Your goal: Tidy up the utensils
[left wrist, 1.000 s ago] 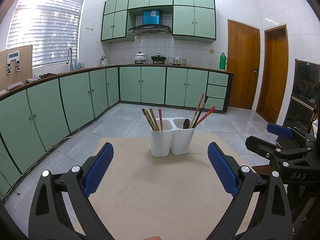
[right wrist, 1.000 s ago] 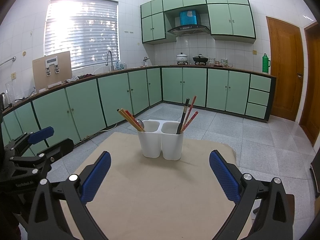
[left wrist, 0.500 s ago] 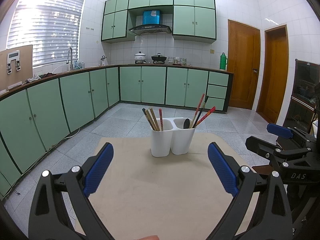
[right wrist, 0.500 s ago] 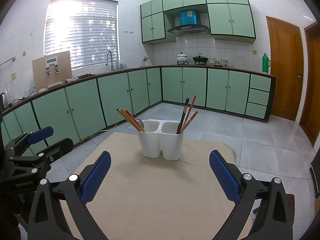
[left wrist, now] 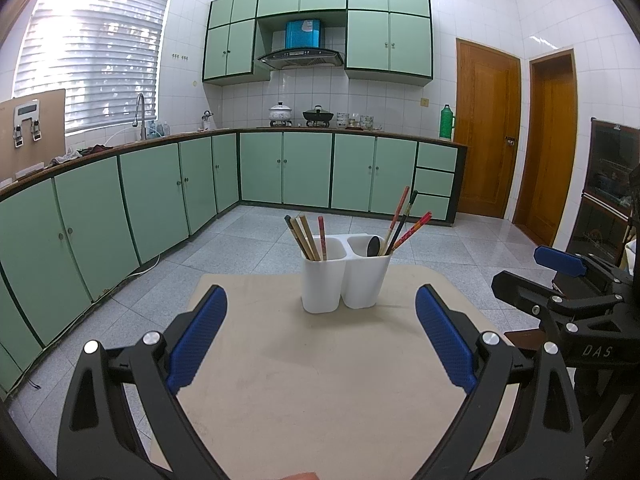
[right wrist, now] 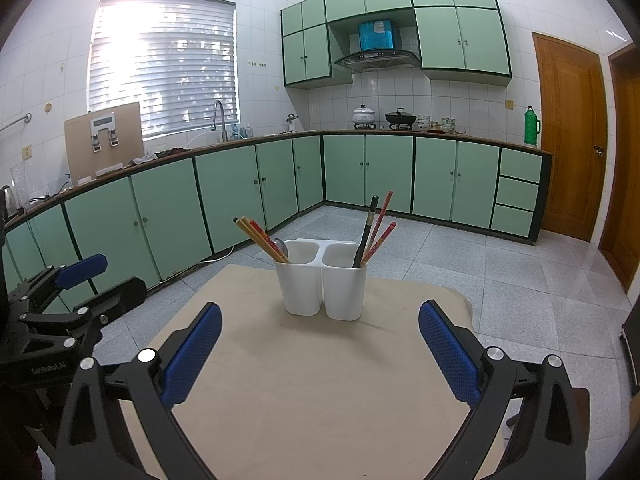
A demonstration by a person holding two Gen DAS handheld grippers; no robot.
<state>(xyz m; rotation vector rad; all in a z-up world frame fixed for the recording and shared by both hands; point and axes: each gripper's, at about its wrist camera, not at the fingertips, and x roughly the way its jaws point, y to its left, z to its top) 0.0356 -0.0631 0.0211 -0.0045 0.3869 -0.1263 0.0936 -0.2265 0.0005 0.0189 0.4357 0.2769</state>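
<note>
A white two-compartment utensil holder (left wrist: pixel 345 276) (right wrist: pixel 323 286) stands near the far edge of a beige table (left wrist: pixel 320 380) (right wrist: pixel 316 392). In the left wrist view its left cup holds several wooden chopsticks (left wrist: pixel 304 236) and a red one, and its right cup holds red and black chopsticks (left wrist: pixel 404 220) and a dark spoon (left wrist: pixel 374 246). My left gripper (left wrist: pixel 320 340) is open and empty, well short of the holder. My right gripper (right wrist: pixel 320 348) is open and empty too, and it also shows at the right edge of the left wrist view (left wrist: pixel 560 276).
Green kitchen cabinets (left wrist: pixel 160 200) run along the left and back walls beyond a grey tiled floor (right wrist: pixel 500 264). Two wooden doors (left wrist: pixel 488 128) stand at the right. A dark cabinet (left wrist: pixel 608 184) is close on the right of the table.
</note>
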